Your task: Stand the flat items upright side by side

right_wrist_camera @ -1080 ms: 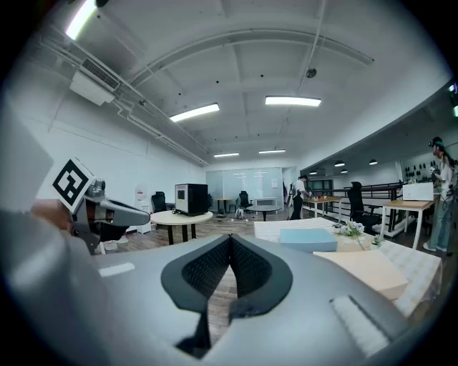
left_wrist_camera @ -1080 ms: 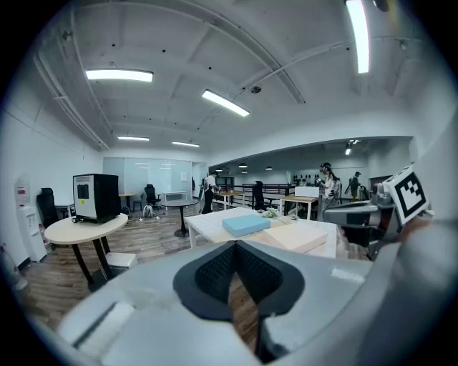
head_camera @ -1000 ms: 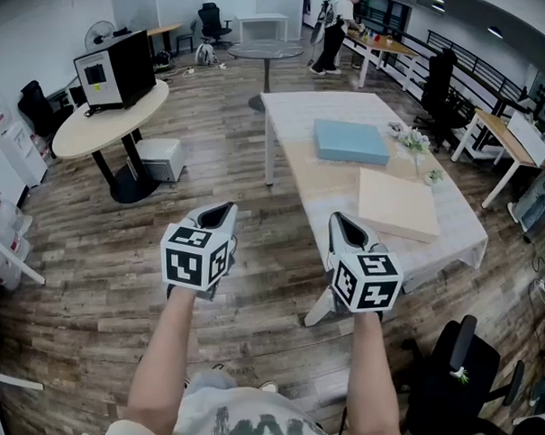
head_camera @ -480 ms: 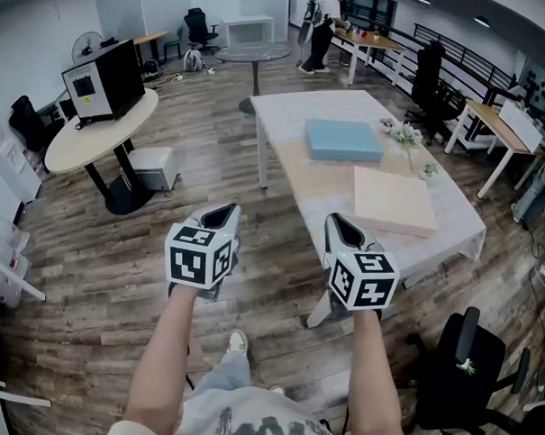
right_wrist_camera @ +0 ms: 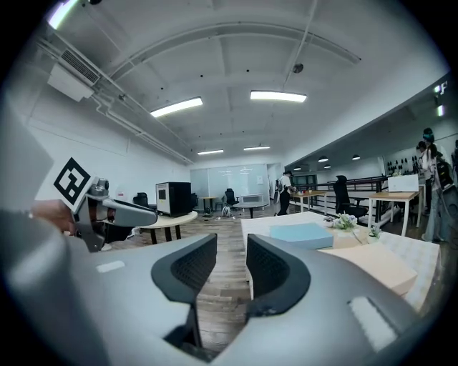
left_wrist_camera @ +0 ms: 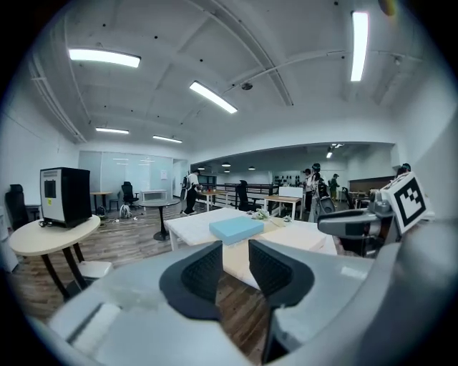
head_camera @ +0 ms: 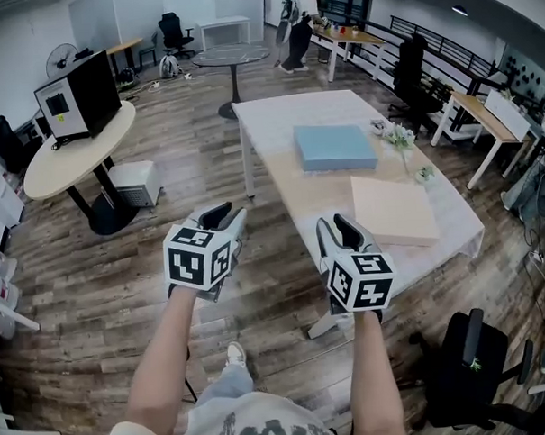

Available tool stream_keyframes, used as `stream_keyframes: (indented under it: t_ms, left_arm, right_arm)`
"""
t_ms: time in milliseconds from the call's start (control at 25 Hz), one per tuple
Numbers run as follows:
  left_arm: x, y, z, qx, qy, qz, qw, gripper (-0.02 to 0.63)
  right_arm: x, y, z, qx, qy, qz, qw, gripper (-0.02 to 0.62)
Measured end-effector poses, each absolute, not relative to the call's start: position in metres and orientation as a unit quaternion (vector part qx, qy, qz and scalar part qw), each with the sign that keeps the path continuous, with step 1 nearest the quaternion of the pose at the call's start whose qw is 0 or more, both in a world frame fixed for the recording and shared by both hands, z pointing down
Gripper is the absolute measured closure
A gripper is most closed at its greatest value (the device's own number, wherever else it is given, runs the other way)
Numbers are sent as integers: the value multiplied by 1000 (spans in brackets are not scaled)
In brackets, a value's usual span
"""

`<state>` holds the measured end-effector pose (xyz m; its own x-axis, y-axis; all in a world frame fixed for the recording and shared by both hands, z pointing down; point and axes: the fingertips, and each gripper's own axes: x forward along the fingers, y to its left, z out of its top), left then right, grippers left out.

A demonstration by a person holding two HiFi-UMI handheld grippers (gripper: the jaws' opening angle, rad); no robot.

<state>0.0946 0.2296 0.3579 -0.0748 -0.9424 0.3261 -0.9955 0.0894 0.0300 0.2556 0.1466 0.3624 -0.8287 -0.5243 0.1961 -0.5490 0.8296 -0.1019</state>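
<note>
Bright, even light comes from ceiling strips (left_wrist_camera: pixel 213 97) high above the white table (head_camera: pixel 277 117). They blow out to glare, and shadows under the table stay soft. Both gripper views bulge, black at the corners, and my left gripper (left_wrist_camera: pixel 232 268) blurs up close.

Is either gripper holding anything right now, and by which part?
Nothing is held. The left gripper and right gripper have just been opening their jaws, with nothing between them.
</note>
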Motion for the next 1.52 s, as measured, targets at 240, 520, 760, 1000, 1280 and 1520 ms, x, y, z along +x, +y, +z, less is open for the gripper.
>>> stream_keyframes:
  t_ms: [240,520,760,1000,1280,1520]
  left_arm:
    - [50,176,361,700,-693,102,139,437]
    - [3,127,359,732,-658,107,140,398]
    - [-37,95,356,746,-644,113,130,366]
    - [-61,74,357,753,-636,114,124,353]
    - [-65,44,365,767,-620,120,115,353]
    - [-62,8,379,780,-602,128,113,353]
  right_arm:
    - [216,108,359,312,-943,82,86,431]
    - [175,75,354,351,-928,78,94,359]
    - [148,51,347,381,-917,77,91,314]
    - [133,36,347,400,-909,81,85,295]
    - [127,15,359,416,-901,82,92,281]
    - [131,-18,374,436,-891,96,87,278]
